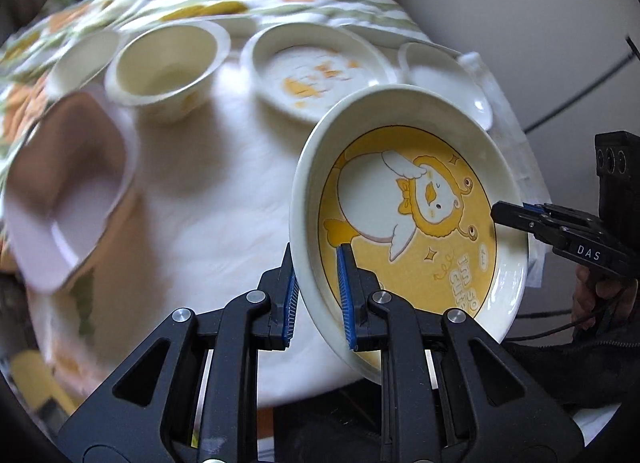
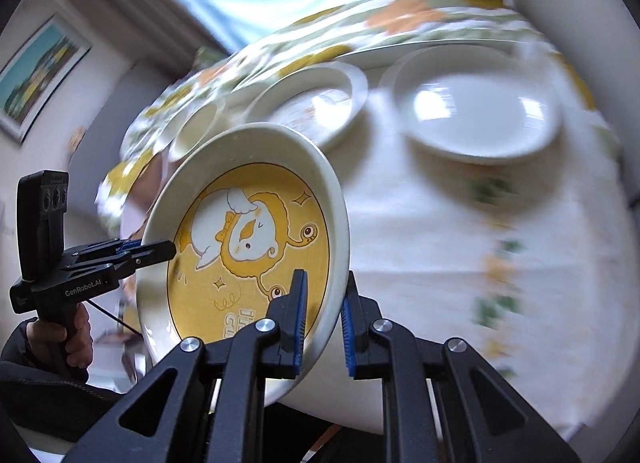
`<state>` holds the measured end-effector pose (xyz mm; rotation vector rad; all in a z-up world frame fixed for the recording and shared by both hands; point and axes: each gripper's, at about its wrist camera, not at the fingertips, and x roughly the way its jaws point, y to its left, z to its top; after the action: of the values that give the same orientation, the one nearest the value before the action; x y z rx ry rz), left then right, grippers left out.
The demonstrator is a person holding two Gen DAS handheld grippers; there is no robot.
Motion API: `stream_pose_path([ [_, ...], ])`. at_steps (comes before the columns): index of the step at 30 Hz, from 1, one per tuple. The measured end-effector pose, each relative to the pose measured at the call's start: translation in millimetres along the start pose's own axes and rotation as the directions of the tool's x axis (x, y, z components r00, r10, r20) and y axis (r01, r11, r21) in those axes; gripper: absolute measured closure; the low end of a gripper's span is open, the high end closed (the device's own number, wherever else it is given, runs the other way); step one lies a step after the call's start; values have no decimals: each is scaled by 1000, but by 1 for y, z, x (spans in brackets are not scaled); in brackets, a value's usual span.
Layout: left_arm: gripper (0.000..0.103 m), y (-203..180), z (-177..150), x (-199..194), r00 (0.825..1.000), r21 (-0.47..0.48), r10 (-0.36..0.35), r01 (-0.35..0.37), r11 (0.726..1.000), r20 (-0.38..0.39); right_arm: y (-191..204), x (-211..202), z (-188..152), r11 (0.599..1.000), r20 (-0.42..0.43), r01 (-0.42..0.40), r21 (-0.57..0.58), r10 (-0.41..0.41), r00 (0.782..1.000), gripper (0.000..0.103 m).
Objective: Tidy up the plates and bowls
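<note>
A cream plate with a yellow cartoon duck (image 1: 412,219) is held tilted above the table between both grippers. My left gripper (image 1: 318,283) is shut on its near-left rim. My right gripper (image 2: 324,311) is shut on the opposite rim and shows at the right of the left wrist view (image 1: 516,215). The plate also shows in the right wrist view (image 2: 248,239), where the left gripper (image 2: 160,251) clamps its left rim. A second duck plate (image 1: 316,71) lies flat further back.
A round table with a white and floral cloth (image 1: 208,191) holds a pink square bowl (image 1: 68,191), a cream cup-shaped bowl (image 1: 168,63), a smaller bowl (image 1: 86,57) and a plain white plate (image 2: 476,111). A framed picture (image 2: 40,71) hangs on the wall.
</note>
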<state>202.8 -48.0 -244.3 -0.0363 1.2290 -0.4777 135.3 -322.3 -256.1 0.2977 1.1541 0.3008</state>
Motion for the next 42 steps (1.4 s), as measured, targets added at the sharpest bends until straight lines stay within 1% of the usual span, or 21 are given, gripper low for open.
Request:
stream_pose_path([
  [4,88,46,-21,-8,999,-78,34,-36,996,-23,40,36,6,998,-69,-36,-59,32,997,88],
  [7,88,78,-34,-8,999,-113,30,-34,993,-36,63,60,3,996,-105,-49,-80,41,994,88],
  [11,88,108,-49,1,997,-120,20,-28,992,-71,81,83,-1,996,-137,-49,-74,39,990,88],
  [15,88,129,-56,11,996,-138,8,-20,990,-88,90,101,-2,996,-155,-45,-84,31,987,88],
  [17,88,133,-55,16,996,-133,7,-19,991,-90,92,106,-2,995,-154,-41,-87,27,988,88],
  [21,88,139,-54,16,998,-118,-23,15,993,-63,88,109,0,996,-142,-42,-83,30,989,89],
  [24,88,141,-54,19,997,-121,-24,15,993,-70,89,109,0,995,-146,-32,-92,19,989,88],
  [26,88,141,-55,18,997,-126,-15,5,992,-76,89,111,-1,995,-157,-21,-96,5,988,88],
  [31,88,136,-54,19,997,-121,8,-18,992,-77,89,112,0,996,-173,-21,-87,6,985,88],
  [35,88,134,-52,21,996,-130,19,-30,991,-83,95,116,2,994,-182,1,-105,-20,983,88],
  [38,87,133,-51,22,996,-144,21,-33,989,-90,97,117,2,996,-182,10,-89,-26,983,88],
  [40,87,131,-51,22,995,-133,38,-50,990,-92,98,117,2,997,-176,16,-82,-30,984,88],
  [41,87,128,-51,22,994,-122,51,-63,991,-95,98,116,2,997,-173,13,-76,-26,985,86],
  [42,87,126,-52,22,994,-116,63,-73,991,-93,98,116,1,997,-168,6,-71,-18,986,82],
])
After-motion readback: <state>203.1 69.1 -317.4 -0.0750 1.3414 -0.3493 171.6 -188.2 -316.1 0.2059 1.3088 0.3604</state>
